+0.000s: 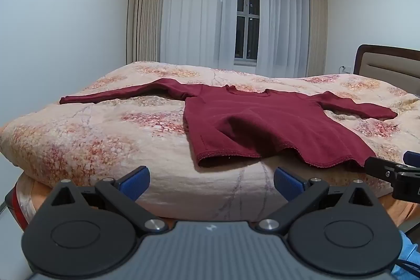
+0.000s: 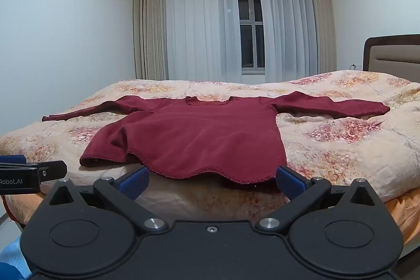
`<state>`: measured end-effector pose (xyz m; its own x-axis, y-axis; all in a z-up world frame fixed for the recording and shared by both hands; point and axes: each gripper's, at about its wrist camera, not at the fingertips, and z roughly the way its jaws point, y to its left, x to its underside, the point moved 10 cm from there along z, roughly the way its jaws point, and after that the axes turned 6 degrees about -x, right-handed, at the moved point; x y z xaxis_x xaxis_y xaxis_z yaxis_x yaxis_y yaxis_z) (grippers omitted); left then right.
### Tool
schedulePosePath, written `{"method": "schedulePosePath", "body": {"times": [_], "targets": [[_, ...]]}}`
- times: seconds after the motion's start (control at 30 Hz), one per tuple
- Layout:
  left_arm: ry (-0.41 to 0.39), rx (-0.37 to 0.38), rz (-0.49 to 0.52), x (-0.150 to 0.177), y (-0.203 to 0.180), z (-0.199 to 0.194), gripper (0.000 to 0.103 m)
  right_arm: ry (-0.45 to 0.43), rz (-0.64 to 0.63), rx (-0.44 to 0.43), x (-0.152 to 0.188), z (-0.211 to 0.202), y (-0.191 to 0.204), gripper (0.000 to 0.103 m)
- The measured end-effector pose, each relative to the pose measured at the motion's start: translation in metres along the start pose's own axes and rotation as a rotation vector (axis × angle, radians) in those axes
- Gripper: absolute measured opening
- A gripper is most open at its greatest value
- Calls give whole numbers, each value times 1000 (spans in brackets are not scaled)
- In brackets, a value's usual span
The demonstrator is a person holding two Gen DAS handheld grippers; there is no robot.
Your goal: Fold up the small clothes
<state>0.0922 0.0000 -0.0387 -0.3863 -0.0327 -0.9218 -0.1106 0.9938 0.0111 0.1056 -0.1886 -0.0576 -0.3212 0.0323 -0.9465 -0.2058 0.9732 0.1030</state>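
Observation:
A small dark red long-sleeved shirt (image 1: pixel 265 122) lies spread flat on the bed, sleeves out to both sides, hem toward me; the right wrist view shows the shirt (image 2: pixel 194 138) too. My left gripper (image 1: pixel 211 181) is open just short of the hem's left part, nothing between its blue pads. My right gripper (image 2: pixel 212 181) is open as well, its fingers level with the hem's right part, the wavy hem edge just above the gap, not pinched. Each gripper's tip shows at the edge of the other's view.
The bed carries a beige floral quilt (image 1: pixel 78 138) that drops off at the near edge. A padded headboard (image 2: pixel 393 57) stands at the right. White walls, sheer curtains and a dark window (image 2: pixel 250 25) lie behind the bed.

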Motion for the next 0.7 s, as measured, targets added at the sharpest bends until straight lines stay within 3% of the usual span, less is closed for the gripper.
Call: {"method": "schedulePosePath", "body": {"times": [0.7], "targets": [[8,4,2,4,5,-2,103,13,6,-2,4,3,-1,103]]}}
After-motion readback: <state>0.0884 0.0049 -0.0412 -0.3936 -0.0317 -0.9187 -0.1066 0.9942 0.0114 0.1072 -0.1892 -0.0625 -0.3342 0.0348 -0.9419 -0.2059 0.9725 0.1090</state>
